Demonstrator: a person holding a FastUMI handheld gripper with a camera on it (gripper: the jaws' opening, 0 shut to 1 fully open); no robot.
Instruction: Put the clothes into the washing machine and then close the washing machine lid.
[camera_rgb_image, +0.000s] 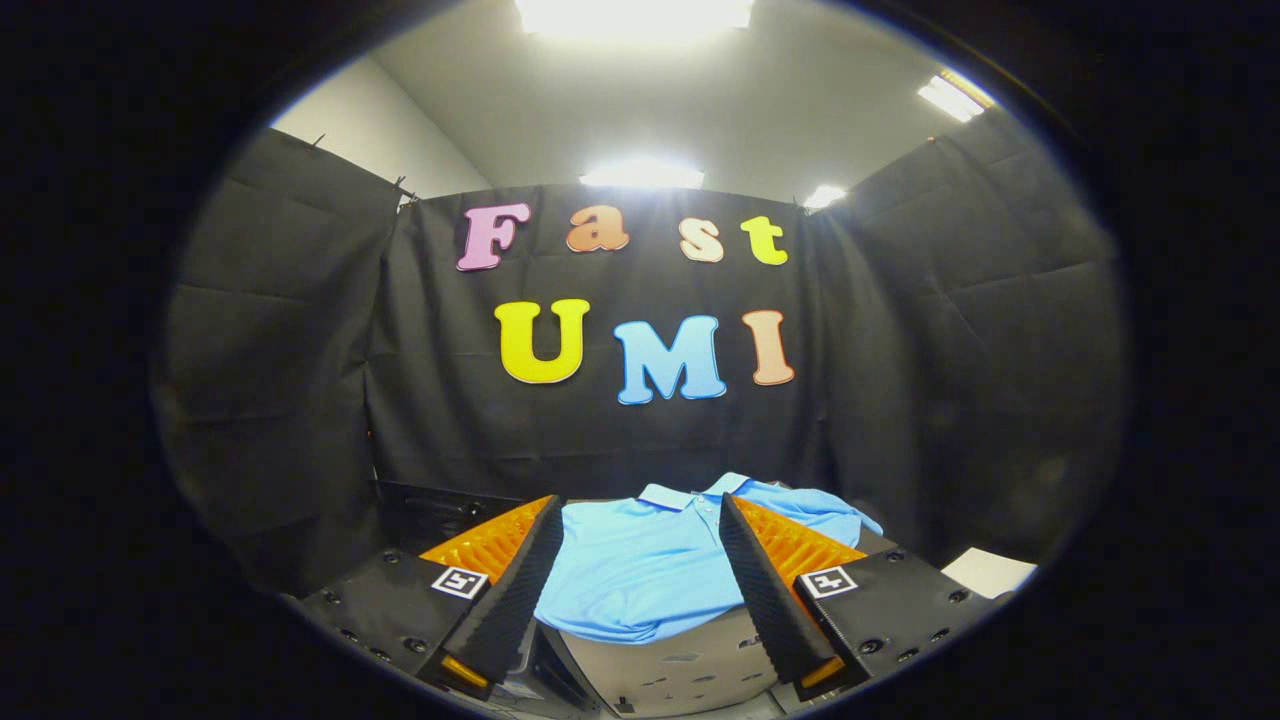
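My gripper (640, 520) held level, fingers spread wide, nothing gripped; blue polo shirt (640, 570) lies just ahead on the washing machine (680, 670) top.

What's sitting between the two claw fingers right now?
In the gripper view, the blue polo shirt lies between the open claw's fingers, spread on a pale surface. Neither finger presses on it.
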